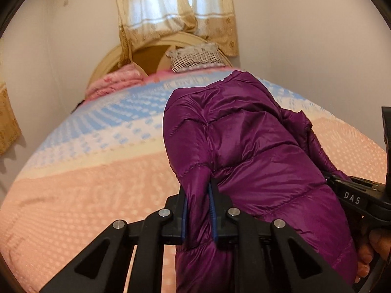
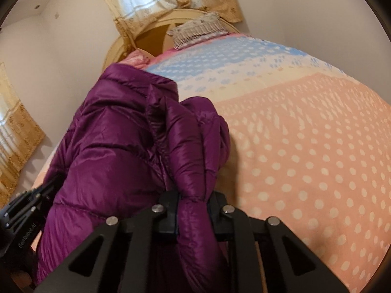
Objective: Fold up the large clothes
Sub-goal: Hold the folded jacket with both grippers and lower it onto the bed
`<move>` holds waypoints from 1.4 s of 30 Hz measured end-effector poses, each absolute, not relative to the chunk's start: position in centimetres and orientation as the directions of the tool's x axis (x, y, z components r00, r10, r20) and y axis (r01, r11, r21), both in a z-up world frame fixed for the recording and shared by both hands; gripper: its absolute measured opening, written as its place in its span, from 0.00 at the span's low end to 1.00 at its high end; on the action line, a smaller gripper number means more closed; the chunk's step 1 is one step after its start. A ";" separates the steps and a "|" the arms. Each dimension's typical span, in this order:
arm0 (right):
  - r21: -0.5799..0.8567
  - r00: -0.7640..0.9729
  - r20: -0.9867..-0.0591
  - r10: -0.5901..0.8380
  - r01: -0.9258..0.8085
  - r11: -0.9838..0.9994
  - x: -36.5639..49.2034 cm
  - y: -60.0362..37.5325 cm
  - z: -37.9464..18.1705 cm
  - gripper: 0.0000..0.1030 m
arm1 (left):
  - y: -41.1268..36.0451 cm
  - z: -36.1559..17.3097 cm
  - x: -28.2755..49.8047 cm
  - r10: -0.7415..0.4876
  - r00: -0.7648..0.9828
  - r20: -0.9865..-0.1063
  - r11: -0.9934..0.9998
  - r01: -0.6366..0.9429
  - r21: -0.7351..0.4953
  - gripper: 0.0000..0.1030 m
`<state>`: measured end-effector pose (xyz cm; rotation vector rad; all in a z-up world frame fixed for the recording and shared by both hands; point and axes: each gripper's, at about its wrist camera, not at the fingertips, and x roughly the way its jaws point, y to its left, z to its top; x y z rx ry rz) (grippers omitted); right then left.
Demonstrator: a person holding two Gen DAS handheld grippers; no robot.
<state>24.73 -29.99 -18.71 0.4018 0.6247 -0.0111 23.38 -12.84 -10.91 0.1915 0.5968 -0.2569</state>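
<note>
Both tools are clamped on the purple puffer jacket (image 1: 244, 146): left tool (image 1: 199, 210) pinches one near edge, right tool (image 2: 193, 210) the other, bulk draped ahead over the bed (image 1: 85, 183). Your bites look shallow on slick nylon, so it may slip. Uneven lifting would skew the fold.

One jacket (image 1: 244, 146), two tongs (image 1: 198, 195).
</note>
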 end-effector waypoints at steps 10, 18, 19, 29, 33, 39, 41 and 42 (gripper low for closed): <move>0.354 0.818 -0.537 0.207 -0.004 0.935 25.1 -24.0 -15.6 0.17 | -5.8 -8.8 21.9 -0.119 0.811 -0.573 0.974 0.207 0.091 0.14; 0.336 0.795 -0.545 0.266 -0.083 0.938 25.5 -19.6 -15.4 0.17 | -1.1 -9.1 21.3 -0.073 0.810 -0.582 0.988 0.137 0.068 0.14; 0.334 0.793 -0.546 0.271 -0.090 0.938 25.7 -19.3 -15.4 0.17 | -0.7 -9.2 21.4 -0.068 0.809 -0.584 0.989 0.129 0.065 0.14; 0.314 0.754 -0.574 0.319 -0.157 0.936 27.8 -15.4 -15.7 0.17 | 3.6 -9.8 21.0 -0.017 0.803 -0.595 0.995 0.070 0.066 0.14; 0.305 0.740 -0.584 0.334 -0.181 0.935 28.6 -14.0 -15.8 0.17 | 5.2 -10.5 20.9 0.007 0.795 -0.606 0.997 0.044 0.069 0.14; 0.293 0.715 -0.606 0.350 -0.209 0.933 29.2 -11.8 -16.8 0.16 | 7.4 -12.3 21.3 0.035 0.770 -0.637 0.998 0.004 0.061 0.14; 0.291 0.708 -0.614 0.349 -0.208 0.934 29.6 -11.4 -17.1 0.16 | 7.6 -12.8 21.3 0.037 0.766 -0.642 0.998 0.002 0.060 0.14; 0.290 0.704 -0.620 0.348 -0.206 0.935 29.7 -11.3 -17.4 0.16 | 7.7 -13.2 21.4 0.040 0.764 -0.643 0.998 0.001 0.064 0.14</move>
